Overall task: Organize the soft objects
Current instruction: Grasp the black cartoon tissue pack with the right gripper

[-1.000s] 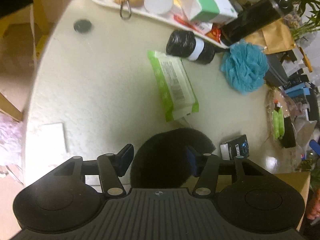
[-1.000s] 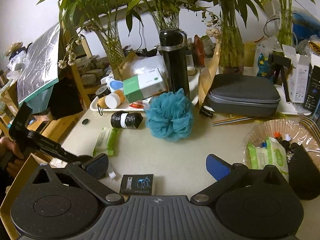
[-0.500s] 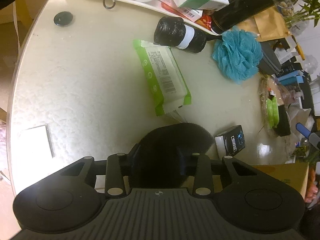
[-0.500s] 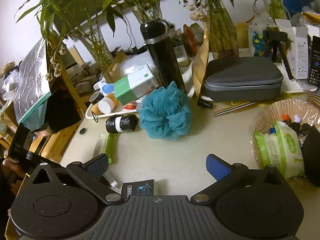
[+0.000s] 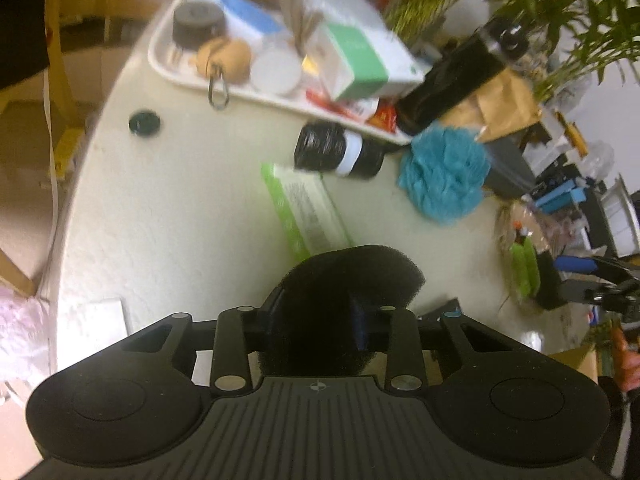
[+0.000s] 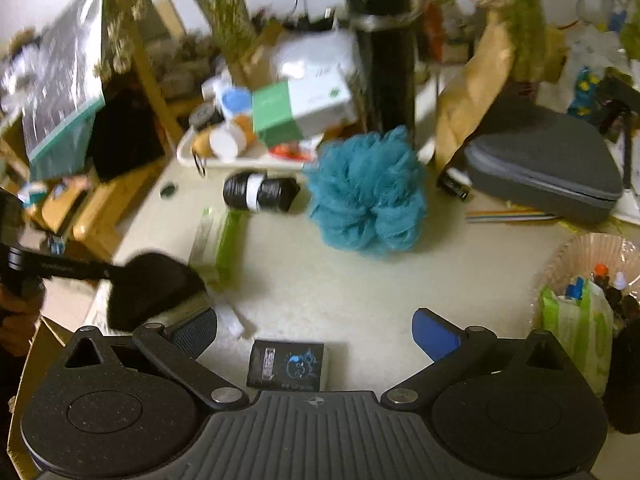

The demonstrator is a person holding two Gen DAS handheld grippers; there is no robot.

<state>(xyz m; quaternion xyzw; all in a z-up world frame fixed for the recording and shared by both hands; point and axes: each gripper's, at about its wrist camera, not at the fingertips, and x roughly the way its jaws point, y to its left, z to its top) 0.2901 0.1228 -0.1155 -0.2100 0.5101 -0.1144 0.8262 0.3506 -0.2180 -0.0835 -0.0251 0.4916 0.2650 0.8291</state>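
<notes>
A black foam sponge (image 5: 348, 280) is squeezed between the pads of my left gripper (image 5: 318, 316), which is shut on it and holds it just above the white table (image 5: 160, 200). In the right wrist view the same sponge (image 6: 152, 288) hangs at the left, near the table's edge. My right gripper (image 6: 314, 332) stands wide open with nothing between its fingers, above a small black box (image 6: 286, 364). A teal bath pouf (image 6: 368, 196) lies ahead of it, also visible as the pouf (image 5: 444, 172) in the left wrist view. A green wipes pack (image 5: 308, 216) lies flat beyond the sponge.
A roll of black bags (image 6: 258, 192) and a crowded white tray (image 5: 160, 68) lie behind the wipes. A tall black flask (image 6: 386, 60), a grey case (image 6: 540, 160) and plants fill the back. A lined basket (image 6: 576, 248) with another wipes pack stands at the right.
My left gripper closed on the black sponge and lifted it off the table. My right gripper, still open, moved nearer the teal pouf.
</notes>
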